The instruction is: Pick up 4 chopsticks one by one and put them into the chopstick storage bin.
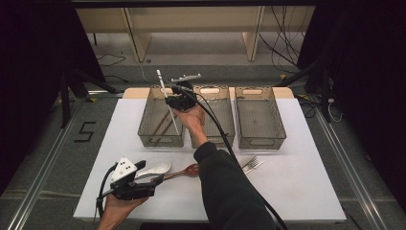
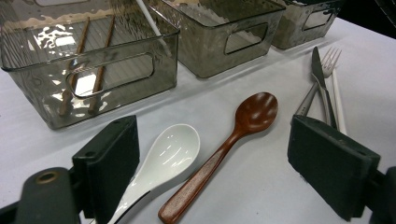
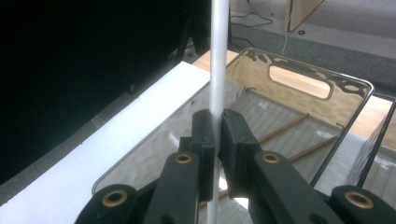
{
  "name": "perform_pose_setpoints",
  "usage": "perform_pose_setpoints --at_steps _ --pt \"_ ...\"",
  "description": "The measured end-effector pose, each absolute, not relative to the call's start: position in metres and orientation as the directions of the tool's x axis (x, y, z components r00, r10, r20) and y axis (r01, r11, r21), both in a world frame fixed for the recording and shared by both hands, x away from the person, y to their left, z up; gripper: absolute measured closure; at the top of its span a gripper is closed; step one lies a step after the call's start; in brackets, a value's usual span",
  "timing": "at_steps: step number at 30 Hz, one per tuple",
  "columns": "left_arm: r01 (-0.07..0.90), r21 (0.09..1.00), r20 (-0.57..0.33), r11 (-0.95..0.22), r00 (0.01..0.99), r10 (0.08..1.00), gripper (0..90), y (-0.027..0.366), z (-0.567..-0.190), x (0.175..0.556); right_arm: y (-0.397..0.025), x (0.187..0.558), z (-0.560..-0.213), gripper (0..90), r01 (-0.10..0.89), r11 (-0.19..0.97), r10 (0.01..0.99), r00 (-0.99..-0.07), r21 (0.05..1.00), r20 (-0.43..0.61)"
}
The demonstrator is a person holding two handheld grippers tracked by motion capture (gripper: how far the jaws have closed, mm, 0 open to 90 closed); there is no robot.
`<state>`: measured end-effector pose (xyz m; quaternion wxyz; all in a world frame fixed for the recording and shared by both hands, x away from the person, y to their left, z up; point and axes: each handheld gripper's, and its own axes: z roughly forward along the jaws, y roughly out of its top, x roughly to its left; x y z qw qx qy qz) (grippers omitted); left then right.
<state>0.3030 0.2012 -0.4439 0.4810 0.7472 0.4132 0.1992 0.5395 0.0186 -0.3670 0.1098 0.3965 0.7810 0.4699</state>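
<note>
White chopstick [image 1: 167, 98]: thin, smooth, rigid stick, likely light plastic or melamine; it stands nearly upright at upper centre of the high view, over the left bin.
Handling: slippery and round, so it may swivel between the pads; I judge a clamp near its middle steadies it best, and the present hold sits roughly there.
Right gripper [image 3: 215, 135]: clenched on the white chopstick, jaws pressed against both sides of the shaft in the centre of the right gripper view.
Left gripper [image 1: 152, 184]: jaws spread wide and holding nothing, low at the lower left of the high view, aimed at the spoons.
Left bin [image 1: 146, 112]: clear smoky plastic, holds two brown wooden chopsticks [image 2: 84, 65] lying flat on its floor.
Bins counted: three in a row across the top of the white mat [image 1: 297, 191]; the middle bin [image 2: 224, 37] and the right bin [image 1: 259, 115] look empty as far as shown.
Second white chopstick [image 2: 337, 100]: lies on the mat at the right edge of the left gripper view, beside the fork.
White ceramic spoon [image 2: 163, 161]: one, glossy, breakable, lower centre of the left gripper view.
Wooden spoon [image 2: 224, 149]: one, just beside the ceramic spoon, matte and easier to pinch at the handle.
Fork [image 2: 327, 65]: one, metal.
Knife [image 2: 320, 81]: one, crossing the fork.
</note>
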Motion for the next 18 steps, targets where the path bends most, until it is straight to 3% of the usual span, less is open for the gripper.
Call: perform_pose_setpoints --at_steps 15,18 --pt "0.429 0.882 -0.103 -0.193 0.577 0.81 16.3 0.202 -0.444 0.304 0.018 0.541 -0.385 83.2 0.567 0.254 0.754 -0.623 0.783 0.207" --pt "0.43 0.882 -0.103 -0.195 0.578 0.809 16.3 0.202 -0.444 0.304 0.016 0.541 -0.385 78.8 0.576 0.246 0.753 -0.62 0.78 0.22"
